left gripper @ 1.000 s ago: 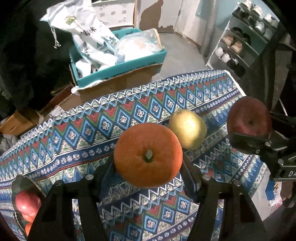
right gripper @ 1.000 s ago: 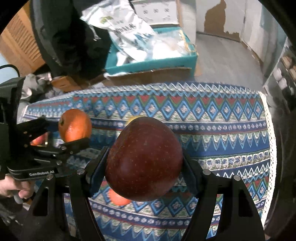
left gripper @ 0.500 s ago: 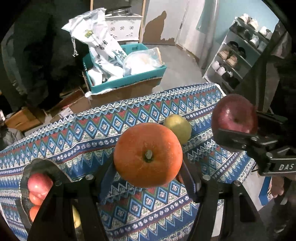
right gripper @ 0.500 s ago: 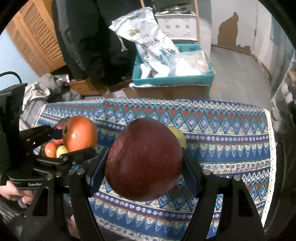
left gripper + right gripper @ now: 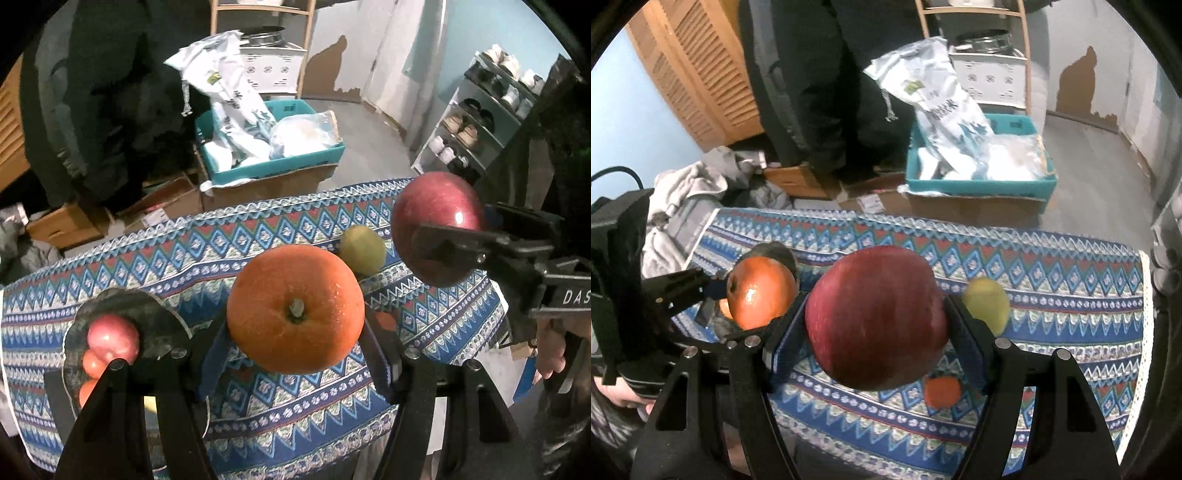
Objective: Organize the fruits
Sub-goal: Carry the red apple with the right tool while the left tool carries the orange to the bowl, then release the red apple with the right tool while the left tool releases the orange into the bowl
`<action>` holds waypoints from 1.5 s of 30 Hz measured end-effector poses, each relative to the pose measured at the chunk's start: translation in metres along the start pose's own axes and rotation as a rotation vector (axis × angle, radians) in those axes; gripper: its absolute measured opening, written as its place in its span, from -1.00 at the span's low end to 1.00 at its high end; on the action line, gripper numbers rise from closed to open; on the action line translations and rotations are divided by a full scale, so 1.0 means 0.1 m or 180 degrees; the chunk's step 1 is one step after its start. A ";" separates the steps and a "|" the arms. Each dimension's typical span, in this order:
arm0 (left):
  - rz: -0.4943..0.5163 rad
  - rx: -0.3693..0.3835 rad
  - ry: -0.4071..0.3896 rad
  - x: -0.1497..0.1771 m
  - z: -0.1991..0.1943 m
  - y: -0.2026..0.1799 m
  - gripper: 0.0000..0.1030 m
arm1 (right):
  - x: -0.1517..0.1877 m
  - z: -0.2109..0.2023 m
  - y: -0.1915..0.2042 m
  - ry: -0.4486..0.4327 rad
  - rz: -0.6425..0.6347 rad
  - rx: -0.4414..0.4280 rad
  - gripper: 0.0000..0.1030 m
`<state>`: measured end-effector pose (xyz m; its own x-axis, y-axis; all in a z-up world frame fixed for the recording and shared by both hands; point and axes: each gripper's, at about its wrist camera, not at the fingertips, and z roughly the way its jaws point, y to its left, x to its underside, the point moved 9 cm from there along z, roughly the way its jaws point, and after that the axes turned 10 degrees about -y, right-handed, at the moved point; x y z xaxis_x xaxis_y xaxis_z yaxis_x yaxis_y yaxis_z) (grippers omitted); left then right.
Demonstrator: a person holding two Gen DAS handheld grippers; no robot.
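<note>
- Beyond my table, a teal crate (image 5: 295, 162) sits on a cardboard box (image 5: 266, 186), holding white plastic bags (image 5: 236, 99).
- At my right, a shoe rack (image 5: 476, 122).
- A louvred wooden door (image 5: 698, 74) stands far left.

Left wrist camera sits just behind its own fingers, tipped steeply down over the table (image 5: 177, 236), and the orange (image 5: 295, 308) fills the middle of the lens, very near. Right wrist camera has the same tilt from the other side, with the apple (image 5: 877, 317) right up against it (the fisheye bends every edge). Both face the far edge and the teal box (image 5: 271, 164) on the floor beyond, both catch the yellow fruit (image 5: 986, 304) and the dark bowl (image 5: 125, 306), and each sees the other's load off to one side.
</note>
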<state>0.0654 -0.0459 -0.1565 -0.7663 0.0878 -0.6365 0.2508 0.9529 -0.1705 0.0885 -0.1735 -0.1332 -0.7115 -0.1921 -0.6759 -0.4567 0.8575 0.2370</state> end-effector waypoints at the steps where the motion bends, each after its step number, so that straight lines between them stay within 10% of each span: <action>1: -0.0037 -0.0003 -0.0001 0.01 -0.03 0.03 0.31 | -0.01 0.01 0.03 0.0001 -0.0010 -0.0005 0.42; 45: -0.0863 -0.0645 0.0360 1.23 -0.13 1.89 0.31 | 0.26 1.42 1.60 0.0696 -0.0304 -0.0615 0.41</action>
<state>0.0110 0.1490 -0.2579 -0.8524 -0.1555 -0.4993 -0.0845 0.9832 -0.1620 0.0727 0.0270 -0.2120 -0.7490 -0.3837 -0.5402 -0.6053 0.7279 0.3222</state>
